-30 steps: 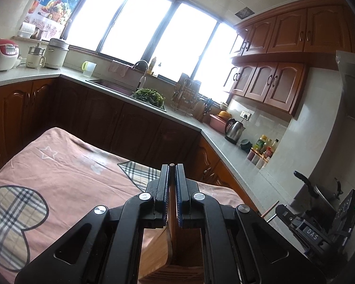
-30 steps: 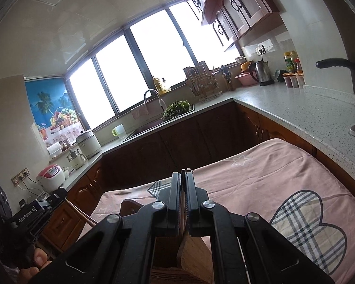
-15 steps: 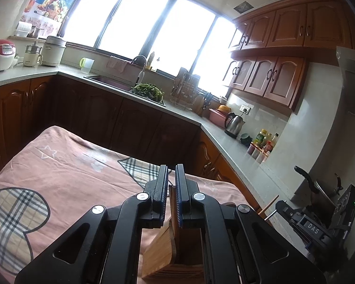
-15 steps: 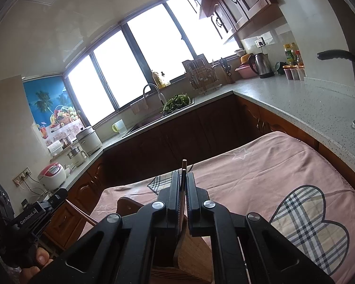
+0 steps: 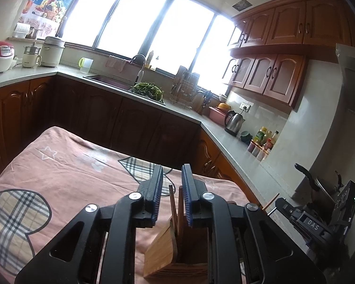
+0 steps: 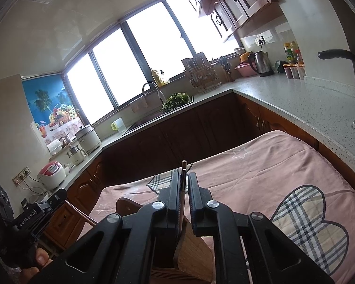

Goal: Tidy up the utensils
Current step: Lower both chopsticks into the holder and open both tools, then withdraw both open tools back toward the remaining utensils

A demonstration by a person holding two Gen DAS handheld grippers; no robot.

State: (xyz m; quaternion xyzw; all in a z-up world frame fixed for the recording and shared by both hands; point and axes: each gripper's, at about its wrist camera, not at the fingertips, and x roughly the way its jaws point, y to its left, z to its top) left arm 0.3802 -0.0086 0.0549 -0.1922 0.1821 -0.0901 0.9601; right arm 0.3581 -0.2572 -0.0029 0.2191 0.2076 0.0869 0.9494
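Observation:
In the left wrist view my left gripper (image 5: pixel 172 172) has its jaws opening. A thin wooden chopstick (image 5: pixel 171 203) stands between them without being pressed, its lower end in a wooden utensil holder (image 5: pixel 163 255) below. In the right wrist view my right gripper (image 6: pixel 184 176) is also opening. Two dark chopsticks (image 6: pixel 183 172) lean on its left pad, with a narrow gap to the right pad, above the same kind of wooden holder (image 6: pixel 191 255). Each view also shows the other gripper off to the side: the right gripper (image 5: pixel 314 222) and the left gripper (image 6: pixel 28 215).
The holder stands on a table under a pink cloth (image 5: pixel 71 177) with plaid hearts. Dark wooden cabinets and a grey counter (image 6: pixel 295 99) wrap around behind, with a sink, a dish rack, a kettle (image 5: pixel 234 120) and bottles. A hand (image 6: pixel 35 260) grips the left tool.
The left jaws were shut on the chopstick and now stand apart, leaving it in the holder. The right jaws have parted slightly, and its chopsticks stick out further past the fingertips.

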